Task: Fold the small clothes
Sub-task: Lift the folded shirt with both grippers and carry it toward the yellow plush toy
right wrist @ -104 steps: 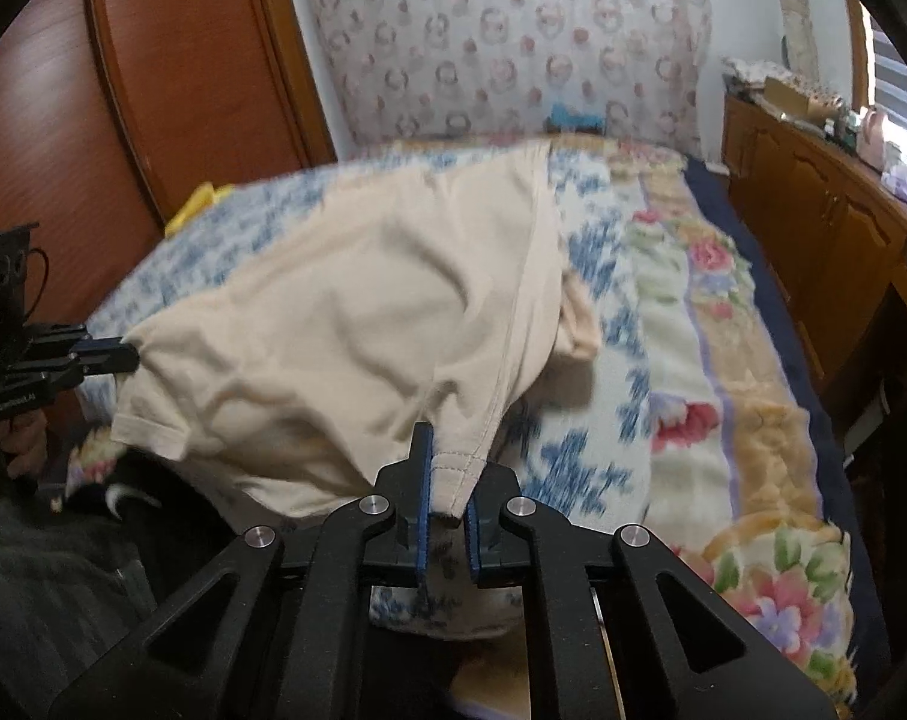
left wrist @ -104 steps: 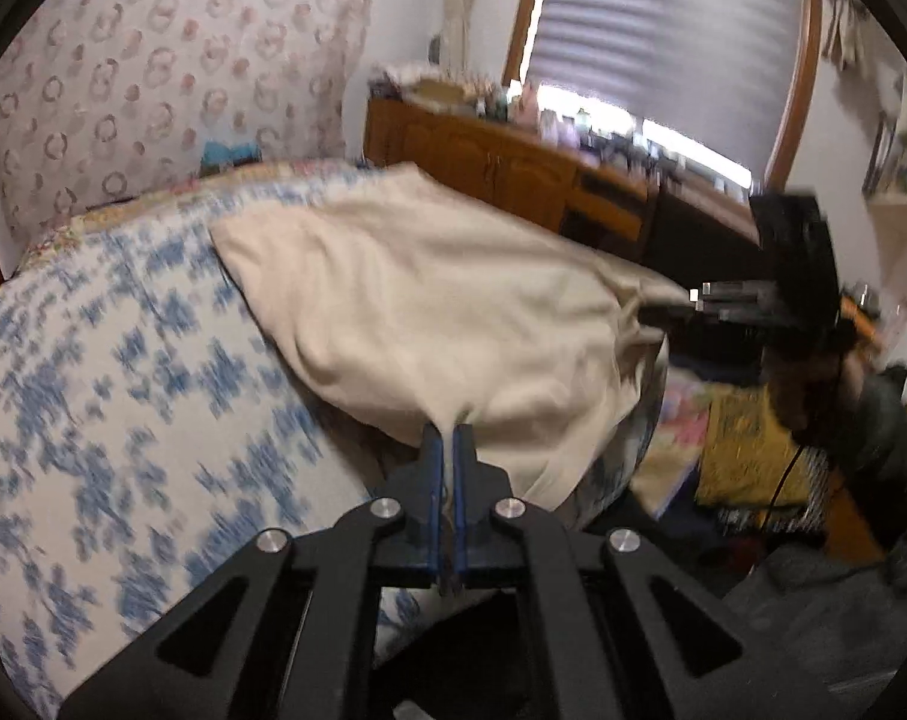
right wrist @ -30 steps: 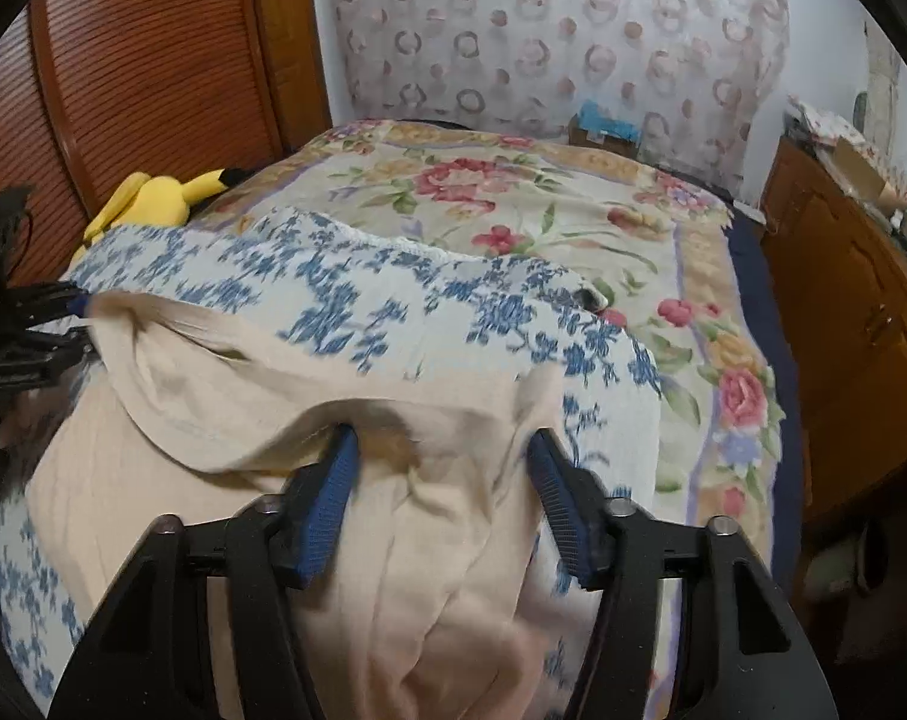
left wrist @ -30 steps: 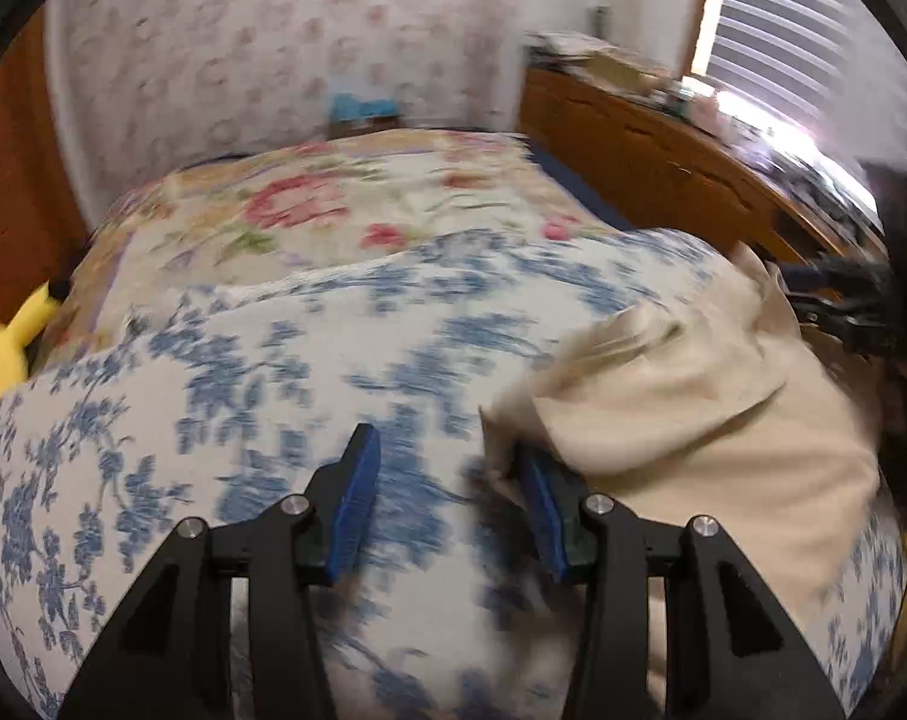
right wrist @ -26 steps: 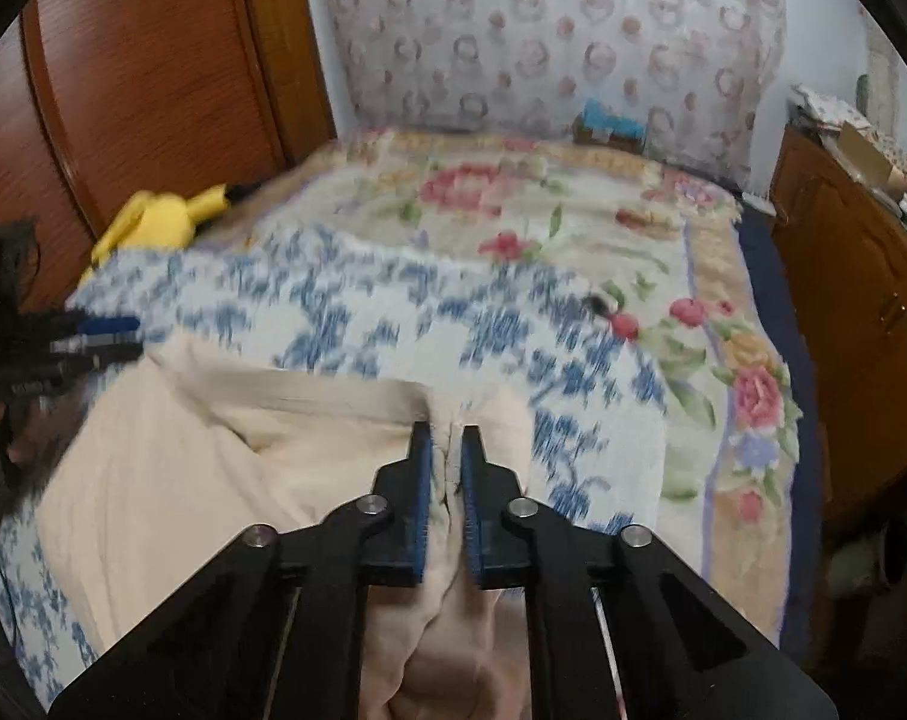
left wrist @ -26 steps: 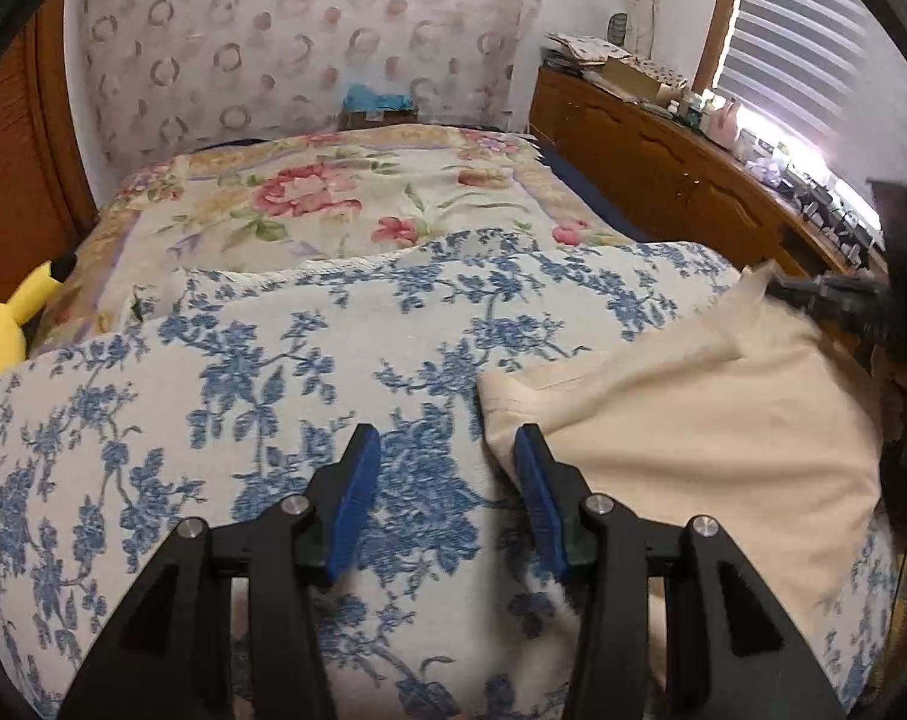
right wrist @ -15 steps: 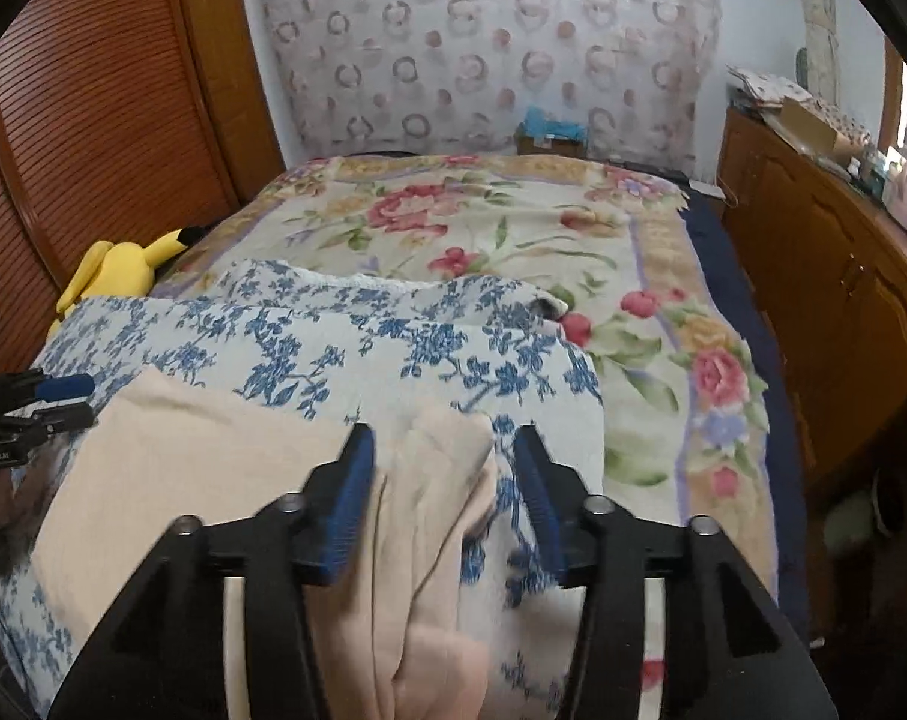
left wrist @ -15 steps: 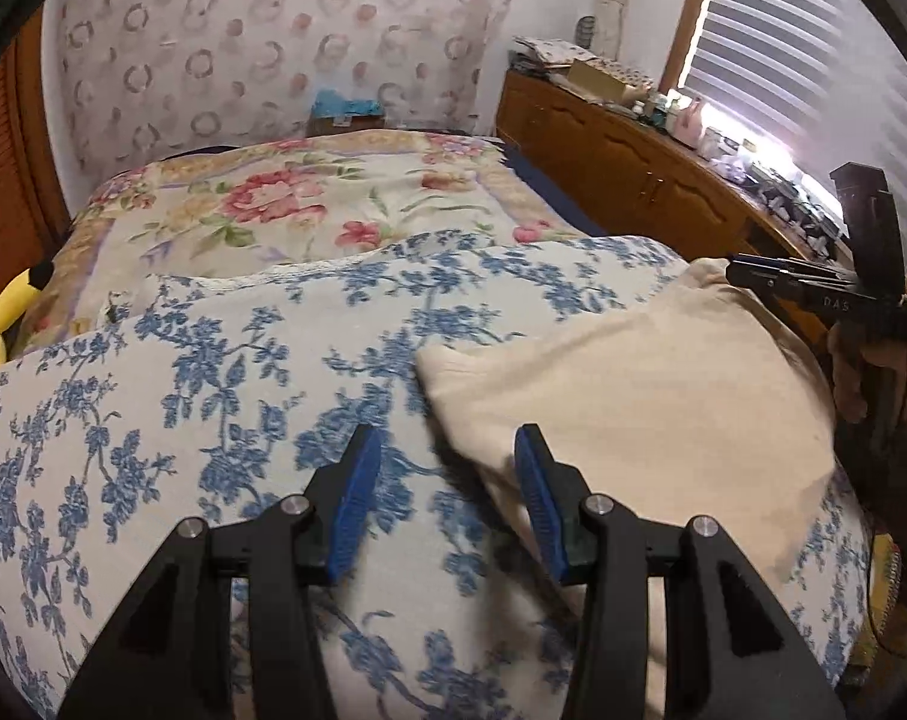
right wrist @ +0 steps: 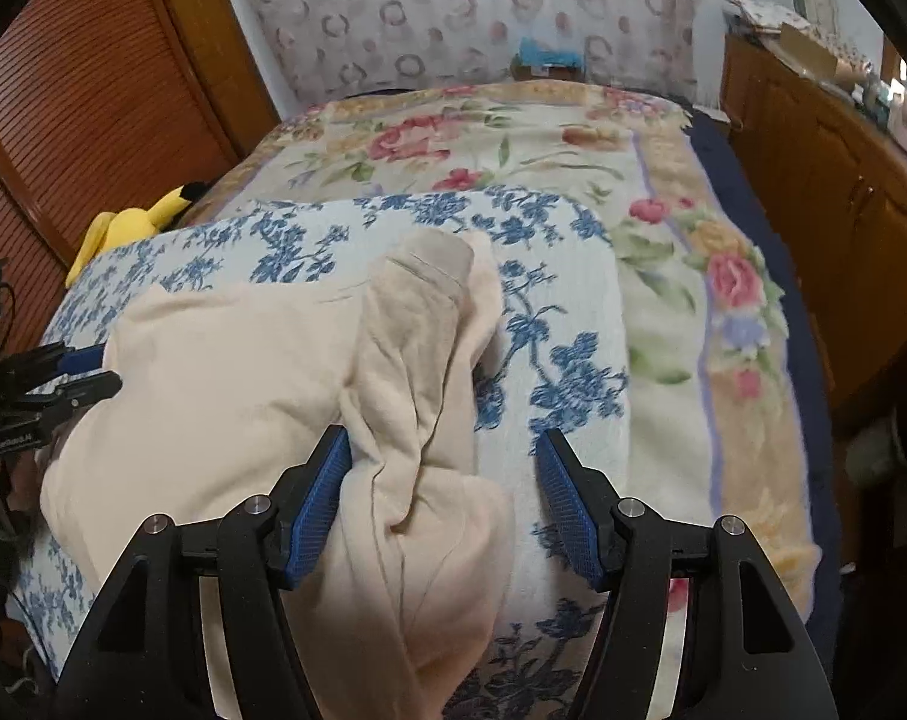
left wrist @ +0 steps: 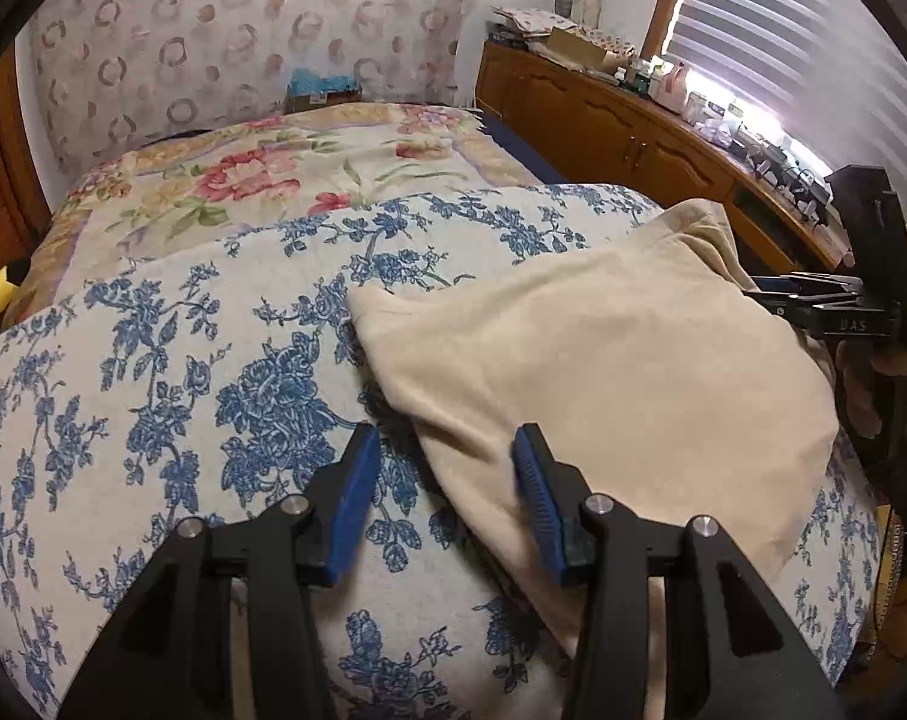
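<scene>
Cream garment [right wrist: 225, 396] lies folded on blue-floral blanket [left wrist: 153, 360]; left gripper [left wrist: 444, 468] part open, empty, at its edge; right gripper [right wrist: 444, 468] jaws just opening, straddling bunched cloth, unclamped.

The shirt [right wrist: 225, 372] is looking plain cream. The cover [left wrist: 153, 372] under it is showing blue flowers on white. The blanket [right wrist: 465, 138] farther away is showing red and pink flowers on pale yellow. The toy [right wrist: 126, 225] on the left is glowing bright yellow. The fingers [right wrist: 324, 495] are showing blue pads on black arms. The cupboards [right wrist: 825, 180] on the right are looking brown.
</scene>
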